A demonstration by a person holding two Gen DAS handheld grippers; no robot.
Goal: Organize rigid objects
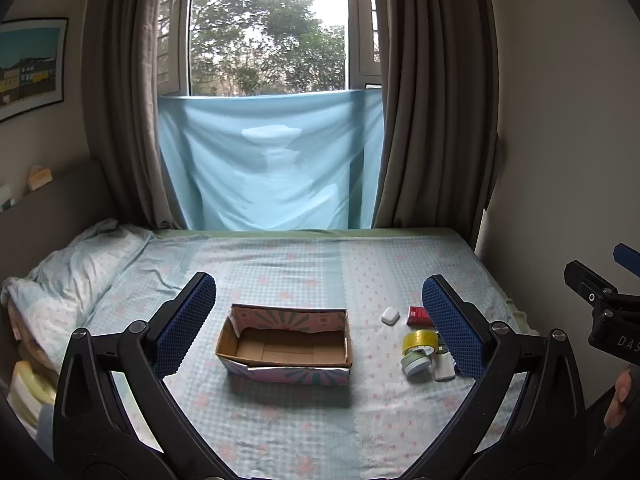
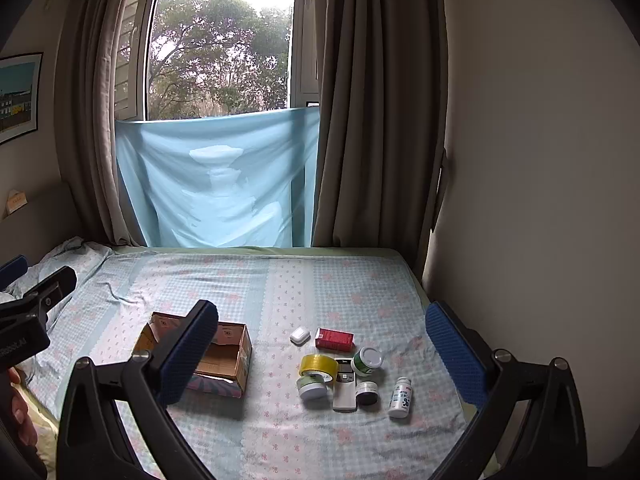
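Both my grippers hang above the bed [image 2: 280, 280], left gripper [image 1: 318, 320] and right gripper [image 2: 320, 348] alike with jaws wide apart and holding nothing. The box [image 1: 286, 346] sits empty at lower centre of the left view. The clutter lies in a tight cluster lower right of centre in the right view: tape [image 2: 319, 365], remote [image 2: 345, 390], jars, bottle [image 2: 400, 397], red carton [image 2: 334, 339], white case [image 2: 300, 335]. They touch, so closing on one may knock its neighbours, and the soft bedding could let the round ones roll.
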